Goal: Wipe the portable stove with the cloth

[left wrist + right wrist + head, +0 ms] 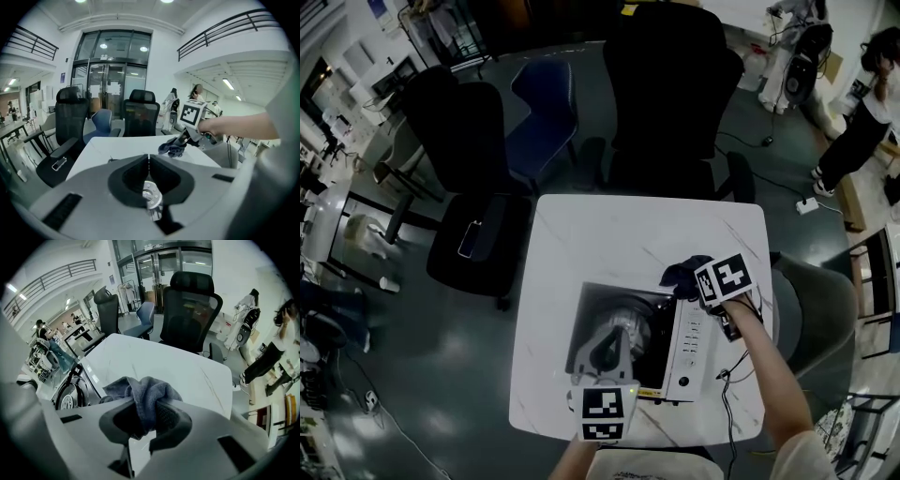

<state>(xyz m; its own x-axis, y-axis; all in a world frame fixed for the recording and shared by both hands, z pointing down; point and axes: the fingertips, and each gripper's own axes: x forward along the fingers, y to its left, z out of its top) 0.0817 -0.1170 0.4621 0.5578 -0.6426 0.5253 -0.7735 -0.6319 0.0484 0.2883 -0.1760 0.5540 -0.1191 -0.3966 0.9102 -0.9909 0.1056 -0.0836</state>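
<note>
The portable stove (pixel 689 347) sits on the white table (pixel 581 234), its control panel to the right and its burner under my left gripper (pixel 611 333). That gripper's jaws meet in a thin line with nothing between them (pixel 149 157). My right gripper (pixel 696 281) hovers at the stove's far right corner, shut on a bunched dark blue cloth (pixel 675 274). In the right gripper view the cloth (pixel 145 390) bulges out above the jaws (pixel 147 409), with the stove (pixel 70 390) to the left. The left gripper view shows the cloth (pixel 171 148) hanging from the right gripper (pixel 190 138).
Black office chairs (pixel 675 84) and a blue chair (pixel 539 112) stand beyond the table's far edge. A phone (pixel 471 237) lies on the left chair's seat. A cable (pixel 724 394) trails off the stove's right side. A person (pixel 862 122) stands at far right.
</note>
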